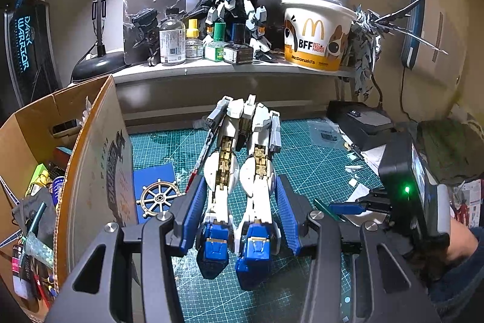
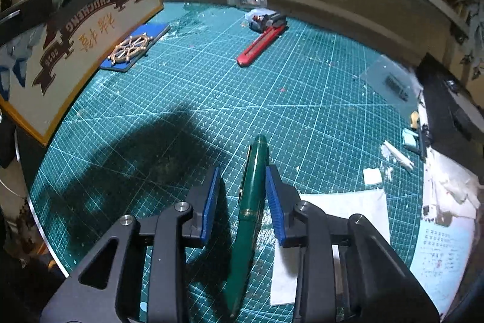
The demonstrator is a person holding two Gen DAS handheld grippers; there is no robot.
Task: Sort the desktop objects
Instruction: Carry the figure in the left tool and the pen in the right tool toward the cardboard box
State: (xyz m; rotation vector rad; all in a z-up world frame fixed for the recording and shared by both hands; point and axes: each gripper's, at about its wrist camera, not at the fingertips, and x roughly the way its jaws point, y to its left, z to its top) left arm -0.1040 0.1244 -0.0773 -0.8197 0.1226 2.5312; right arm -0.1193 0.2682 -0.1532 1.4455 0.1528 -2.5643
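Two claws: left gripper (image 1: 239,208) clamps a white robot model (image 1: 242,171); right gripper (image 2: 242,199) part open, straddling a green pen (image 2: 251,202). Tub (image 1: 314,35) reads "McDonald's BFF" (box (image 2: 90,29): "CHUCHENG").

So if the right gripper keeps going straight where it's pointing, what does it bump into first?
Probably the green cutting mat. The right gripper tilts down at it, with a green pen lying between its fingers. Past the pen's tip the mat looks bare. The red utility knife lies farther along, though depth is hard to judge.
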